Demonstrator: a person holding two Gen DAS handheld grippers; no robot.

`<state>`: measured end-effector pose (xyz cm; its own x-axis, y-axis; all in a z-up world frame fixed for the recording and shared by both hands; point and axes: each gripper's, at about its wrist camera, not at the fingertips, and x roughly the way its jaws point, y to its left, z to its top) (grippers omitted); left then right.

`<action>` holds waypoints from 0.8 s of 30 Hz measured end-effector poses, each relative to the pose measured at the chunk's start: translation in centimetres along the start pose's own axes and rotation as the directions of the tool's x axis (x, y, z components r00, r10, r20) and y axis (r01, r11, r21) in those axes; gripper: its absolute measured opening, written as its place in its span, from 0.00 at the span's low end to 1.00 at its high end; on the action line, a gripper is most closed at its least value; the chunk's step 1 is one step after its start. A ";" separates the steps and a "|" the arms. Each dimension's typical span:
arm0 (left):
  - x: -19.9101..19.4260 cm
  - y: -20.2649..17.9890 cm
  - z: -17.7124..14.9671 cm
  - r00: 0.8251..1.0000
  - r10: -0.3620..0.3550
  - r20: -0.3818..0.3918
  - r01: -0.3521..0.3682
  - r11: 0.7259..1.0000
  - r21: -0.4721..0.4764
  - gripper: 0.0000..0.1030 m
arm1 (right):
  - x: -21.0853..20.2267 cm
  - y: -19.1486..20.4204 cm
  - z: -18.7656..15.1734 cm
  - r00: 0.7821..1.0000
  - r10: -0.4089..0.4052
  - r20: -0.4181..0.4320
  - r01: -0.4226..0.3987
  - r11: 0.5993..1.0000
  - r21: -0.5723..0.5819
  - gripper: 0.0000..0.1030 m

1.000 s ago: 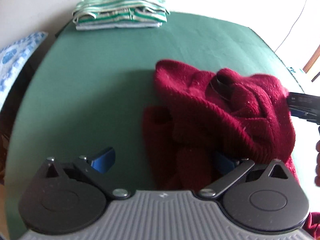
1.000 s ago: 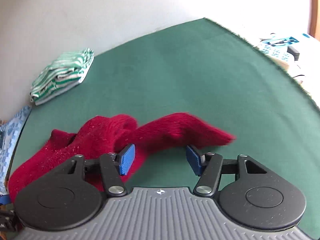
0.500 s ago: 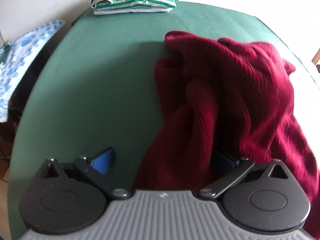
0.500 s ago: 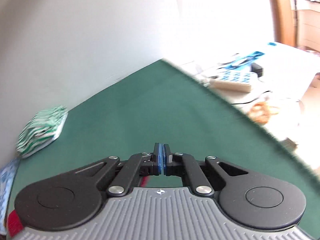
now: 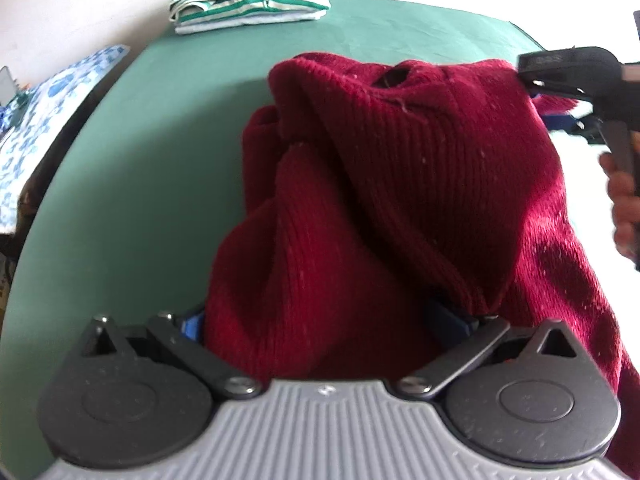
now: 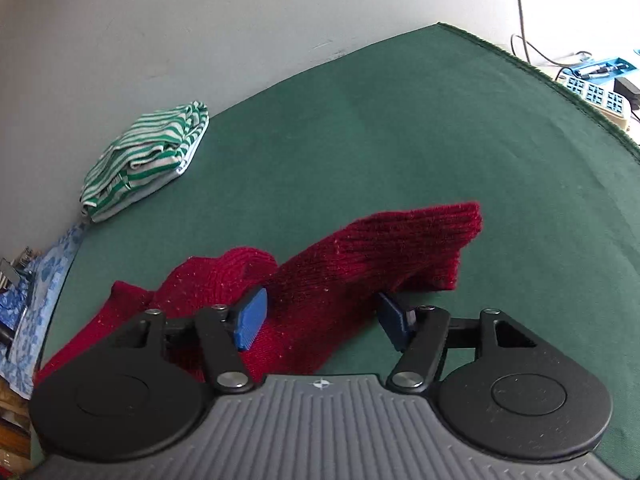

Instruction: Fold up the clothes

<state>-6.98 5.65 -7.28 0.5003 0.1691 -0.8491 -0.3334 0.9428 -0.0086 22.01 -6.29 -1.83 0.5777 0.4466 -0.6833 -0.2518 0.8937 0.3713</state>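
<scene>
My left gripper has its fingers spread wide, and the red knit sweater is bunched up in the gap between them, heaped from the blue pads forward and spilling past my right-hand finger. I cannot tell whether either pad actually presses the knit.

My right gripper is also released, fingers apart. A sleeve of the sweater lies across the gap between them, its cuff ahead of and beyond my right finger, the rest of the fabric trailing back past my left finger. The left pad sits against the knit; the right pad stands just beside its edge.

The sweater lies on the green worktop. Far ahead of both pairs of fingers, near the worktop's far left corner, sits a folded green-striped garment.
</scene>
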 end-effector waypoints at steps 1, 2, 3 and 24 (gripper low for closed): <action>-0.2 0.0 -0.2 1.000 0.001 0.001 -0.001 1.000 -0.004 0.99 | 0.0 0.0 0.1 1.000 0.011 0.004 -0.011 1.000 -0.004 0.33; -0.2 0.0 -0.2 1.000 0.001 -0.002 -0.001 1.000 -0.005 0.99 | 0.0 -0.1 0.3 1.000 0.022 0.008 -0.022 1.000 -0.009 0.16; -0.2 0.0 -0.2 1.000 0.000 -0.005 0.000 1.000 -0.005 0.99 | 0.0 -0.1 0.4 0.999 0.032 0.012 -0.032 0.999 -0.013 0.16; 0.5 0.5 6.0 0.995 -0.096 -0.004 0.096 0.995 -0.024 0.99 | -18.2 -21.1 1.9 0.695 -0.629 0.348 0.530 0.776 0.342 0.15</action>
<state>-2.08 7.94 -4.56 0.5270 0.0770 -0.8463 -0.3031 0.9474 -0.1025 18.25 -33.41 3.93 0.8300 -0.2662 -0.4902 0.3769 0.9155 0.1410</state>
